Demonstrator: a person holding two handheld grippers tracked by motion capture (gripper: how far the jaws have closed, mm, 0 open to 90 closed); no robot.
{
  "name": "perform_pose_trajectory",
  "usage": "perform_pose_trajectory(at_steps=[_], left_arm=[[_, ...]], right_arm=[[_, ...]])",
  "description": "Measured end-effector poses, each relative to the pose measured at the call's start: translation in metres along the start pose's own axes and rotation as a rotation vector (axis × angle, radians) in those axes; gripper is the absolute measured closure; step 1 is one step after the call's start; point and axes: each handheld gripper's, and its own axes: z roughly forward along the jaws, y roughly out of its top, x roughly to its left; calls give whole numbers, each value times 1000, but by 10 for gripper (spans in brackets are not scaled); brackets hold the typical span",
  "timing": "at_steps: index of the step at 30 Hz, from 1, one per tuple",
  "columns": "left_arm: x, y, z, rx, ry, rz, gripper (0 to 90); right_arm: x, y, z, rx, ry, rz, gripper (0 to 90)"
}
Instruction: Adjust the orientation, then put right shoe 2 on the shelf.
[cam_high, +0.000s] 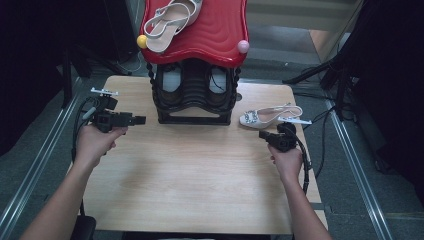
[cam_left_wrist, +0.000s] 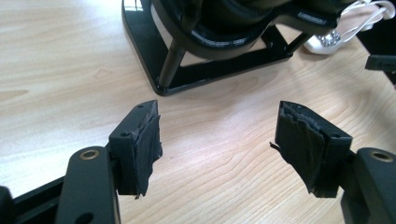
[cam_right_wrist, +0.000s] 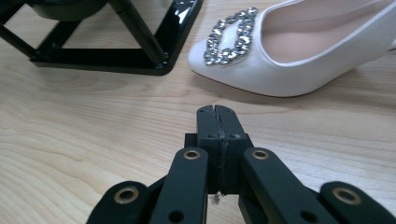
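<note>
Tabletop (cam_high: 200, 190): pale wood, carrying everything below.
Shoe rack (cam_high: 195, 95): black frame, red wavy top shelf, at the far middle; one strappy sandal (cam_high: 170, 20) lies on the top shelf.
White shoe (cam_high: 270, 116): jewelled buckle on the toe, lying on the tabletop just right of the rack's base, near the right gripper, not touching it.
Left gripper (cam_high: 141, 120): fingers (cam_left_wrist: 140, 144) spread wide, nothing between them, pointing at the rack's base.
Right gripper (cam_high: 262, 134): fingers pressed together, empty, aimed at the shoe's toe.
</note>
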Motion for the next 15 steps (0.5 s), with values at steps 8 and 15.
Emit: perform_pose_trajectory(at_steps=[8,15], left_arm=[[-12,-19,8,0,-12,28,313],[-17,-32,12,5,-21,34,313]], right_arm=[[-9,3,15,37,-32,-8,900],[-15,12,29,25,-55,27,900]])
